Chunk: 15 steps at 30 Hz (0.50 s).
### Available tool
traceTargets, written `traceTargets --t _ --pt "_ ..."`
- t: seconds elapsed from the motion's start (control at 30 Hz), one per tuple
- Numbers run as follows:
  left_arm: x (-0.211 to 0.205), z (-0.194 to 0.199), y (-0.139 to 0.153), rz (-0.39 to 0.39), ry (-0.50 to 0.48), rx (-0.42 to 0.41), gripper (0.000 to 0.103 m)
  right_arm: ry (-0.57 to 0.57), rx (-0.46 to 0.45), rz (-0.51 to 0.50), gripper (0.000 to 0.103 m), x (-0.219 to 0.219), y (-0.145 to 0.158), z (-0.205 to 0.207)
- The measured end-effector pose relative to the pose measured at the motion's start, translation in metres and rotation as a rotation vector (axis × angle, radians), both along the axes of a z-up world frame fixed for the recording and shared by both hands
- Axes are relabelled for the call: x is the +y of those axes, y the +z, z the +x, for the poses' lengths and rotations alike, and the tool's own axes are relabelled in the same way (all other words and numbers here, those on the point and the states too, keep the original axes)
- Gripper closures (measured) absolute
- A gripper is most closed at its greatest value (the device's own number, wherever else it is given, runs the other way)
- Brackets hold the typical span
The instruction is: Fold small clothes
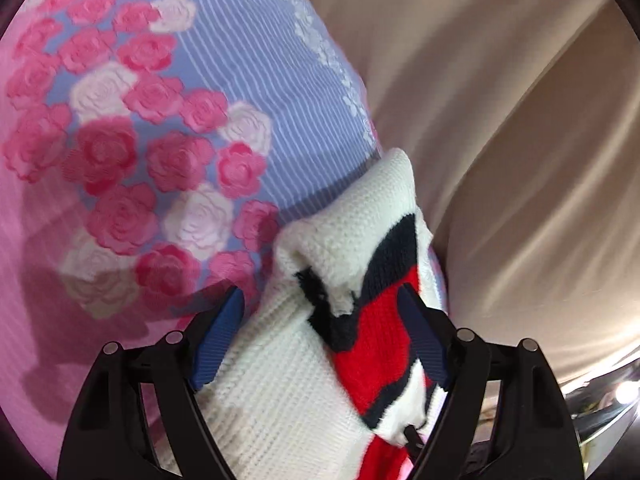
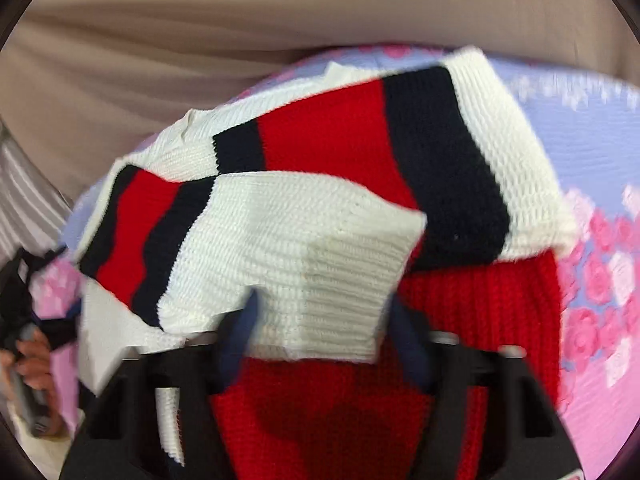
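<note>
Fold is midway, by my read: sweater [image 2: 320, 208] is bunched and partly doubled over, not yet a flat, squared packet. Sleeve and hem alignment still to do, then a final lay-down.

Left claw [image 1: 320, 332]: blue pads spread wide, thick wad of knit sitting between them. Looks like a loose cradle rather than a pinch, but I cannot tell if it is actually bearing on the fabric.

Sweater is on the bed, over the floral bedspread [image 1: 120, 140], near its edge by the beige curtain [image 1: 500, 100].

Right claw [image 2: 320, 328]: white ribbed cuff or hem draped across the fingers, red knit beneath. Frame is motion-blurred; grip state not readable.

Garment: chunky knit, white body, red band edged in navy, small size. Soft, floppy, layers will slide.
</note>
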<state>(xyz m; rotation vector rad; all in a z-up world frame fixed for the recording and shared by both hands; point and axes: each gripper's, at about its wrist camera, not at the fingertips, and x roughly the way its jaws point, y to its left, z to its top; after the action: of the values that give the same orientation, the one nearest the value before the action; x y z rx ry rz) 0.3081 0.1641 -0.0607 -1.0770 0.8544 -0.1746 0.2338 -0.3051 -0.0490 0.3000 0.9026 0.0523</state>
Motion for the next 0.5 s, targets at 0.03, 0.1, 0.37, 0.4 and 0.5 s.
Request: traceTargets --t 0.03,0.1,0.37,0.4,0.5 --pt "-0.003 0.002 0.003 -0.023 -0.015 0.000 0.028 0.019 -0.003 0.007 0.085 0.003 0.005 0.001" --pt "-0.004 -0.004 0.008 -0.066 -0.026 -0.028 0.028 0.037 -0.022 0.022 0.088 0.002 0.015 0.005" --pt "-0.017 0.021 0.009 0.009 -0.101 0.024 0.065 0.159 -0.248 -0.030 0.093 0.014 0.093 -0.003" --pt "-0.019 0.018 0.009 -0.039 -0.111 0.015 0.065 0.181 -0.309 -0.050 0.094 0.015 0.108 -0.006" --pt "-0.029 0.012 0.025 0.073 -0.109 -0.052 0.066 0.214 -0.444 -0.041 0.094 0.010 0.143 -0.019"
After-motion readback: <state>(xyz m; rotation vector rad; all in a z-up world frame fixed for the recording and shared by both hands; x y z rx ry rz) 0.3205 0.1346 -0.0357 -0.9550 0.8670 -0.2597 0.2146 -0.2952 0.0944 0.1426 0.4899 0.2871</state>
